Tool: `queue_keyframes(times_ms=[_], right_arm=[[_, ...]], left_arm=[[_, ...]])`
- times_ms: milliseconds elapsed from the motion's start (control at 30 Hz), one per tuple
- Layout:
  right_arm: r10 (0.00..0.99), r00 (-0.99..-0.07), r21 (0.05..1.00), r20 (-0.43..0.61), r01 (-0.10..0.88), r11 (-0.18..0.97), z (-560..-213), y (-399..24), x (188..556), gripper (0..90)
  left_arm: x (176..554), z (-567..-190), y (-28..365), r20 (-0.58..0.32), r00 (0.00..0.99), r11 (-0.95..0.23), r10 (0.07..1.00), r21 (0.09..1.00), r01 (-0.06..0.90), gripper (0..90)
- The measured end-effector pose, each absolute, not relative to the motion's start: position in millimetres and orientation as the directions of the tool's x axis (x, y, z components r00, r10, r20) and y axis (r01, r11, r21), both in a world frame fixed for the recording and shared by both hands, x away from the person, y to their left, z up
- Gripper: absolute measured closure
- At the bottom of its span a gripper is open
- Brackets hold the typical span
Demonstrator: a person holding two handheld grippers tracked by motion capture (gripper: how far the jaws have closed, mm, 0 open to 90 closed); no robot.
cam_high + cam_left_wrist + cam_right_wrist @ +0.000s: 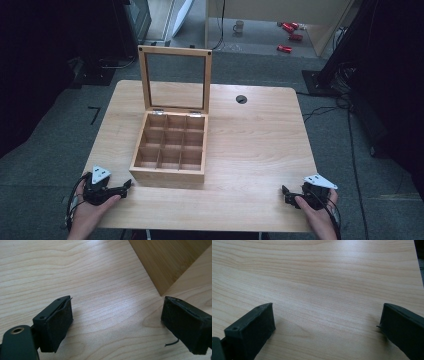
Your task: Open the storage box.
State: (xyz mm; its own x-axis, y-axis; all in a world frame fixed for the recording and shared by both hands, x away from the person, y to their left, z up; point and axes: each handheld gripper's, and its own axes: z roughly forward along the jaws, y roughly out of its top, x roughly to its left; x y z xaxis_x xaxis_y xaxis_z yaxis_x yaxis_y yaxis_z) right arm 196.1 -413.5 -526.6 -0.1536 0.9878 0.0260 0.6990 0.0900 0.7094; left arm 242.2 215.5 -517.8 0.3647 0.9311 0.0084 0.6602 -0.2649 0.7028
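A wooden box [170, 150] with nine compartments stands on the table, its glass-paned lid [175, 80] raised upright at the back. The compartments look empty. My left gripper [127, 186] rests near the table's front left, pointing right toward the box's front left corner [161, 291]; its jaws stand open over bare wood [117, 315]. My right gripper [285, 192] lies at the front right, pointing left, jaws open with nothing between them [327, 322].
The light wooden table [250, 140] has a round cable hole [241, 99] behind the box. Its right edge [415, 262] is close to my right gripper. Beyond the table lie grey floor, cables, a mug [239, 26] and red items [290, 27].
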Motion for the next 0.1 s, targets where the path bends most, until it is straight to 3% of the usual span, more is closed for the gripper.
queue_keyframes(times_ms=[100], right_arm=[[0.988, -0.154, 0.710, 0.026, 0.699, 0.090, -526.6, -413.6, 196.2, 0.0]], left_arm=[[242.4, -517.8, 215.5, 0.008, 0.367, -0.267, 0.930, 0.703, 0.660, 10.6]])
